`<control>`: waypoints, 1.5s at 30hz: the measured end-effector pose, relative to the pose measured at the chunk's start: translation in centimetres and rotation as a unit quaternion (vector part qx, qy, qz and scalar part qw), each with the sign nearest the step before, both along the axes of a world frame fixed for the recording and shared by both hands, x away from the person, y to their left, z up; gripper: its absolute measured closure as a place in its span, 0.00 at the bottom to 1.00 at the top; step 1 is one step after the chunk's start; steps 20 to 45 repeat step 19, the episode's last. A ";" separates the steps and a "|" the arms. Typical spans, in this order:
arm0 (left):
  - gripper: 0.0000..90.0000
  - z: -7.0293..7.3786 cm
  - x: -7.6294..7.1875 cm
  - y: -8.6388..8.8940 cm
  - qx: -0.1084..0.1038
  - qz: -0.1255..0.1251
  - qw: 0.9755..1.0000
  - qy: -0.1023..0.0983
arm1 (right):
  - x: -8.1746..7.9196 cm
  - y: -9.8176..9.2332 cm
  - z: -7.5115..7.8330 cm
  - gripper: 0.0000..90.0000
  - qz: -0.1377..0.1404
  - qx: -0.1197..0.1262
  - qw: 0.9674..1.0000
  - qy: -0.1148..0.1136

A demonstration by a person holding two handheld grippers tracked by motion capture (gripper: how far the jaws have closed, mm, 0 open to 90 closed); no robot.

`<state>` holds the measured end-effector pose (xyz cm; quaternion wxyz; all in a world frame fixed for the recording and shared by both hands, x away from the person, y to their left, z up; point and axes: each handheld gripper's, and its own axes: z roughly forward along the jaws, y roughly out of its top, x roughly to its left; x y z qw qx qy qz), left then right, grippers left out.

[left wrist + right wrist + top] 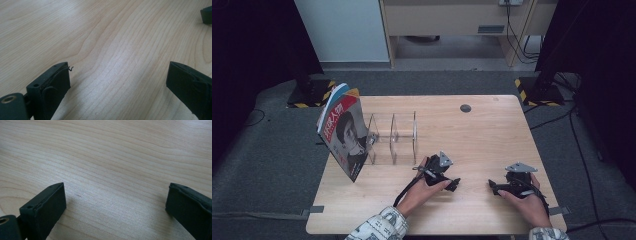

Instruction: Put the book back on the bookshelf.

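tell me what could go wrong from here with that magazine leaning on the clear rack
1. The red-and-black magazine stands tilted against the end of the clear acrylic divider rack, near the left edge of the light wooden table; a nudge could tip it off.
2. The rack looks light, so pushing the magazine in might slide it.
3. Both the left tool and the right tool rest open, far from the magazine, so the reach passes close to the rack.
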<state>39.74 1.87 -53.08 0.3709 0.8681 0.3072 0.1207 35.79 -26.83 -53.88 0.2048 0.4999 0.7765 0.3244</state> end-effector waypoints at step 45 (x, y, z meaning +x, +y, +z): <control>0.02 -0.6 0.2 -0.4 0.014 0.012 1.000 0.000 | 0.0 0.0 0.0 0.04 0.000 0.000 1.000 -0.001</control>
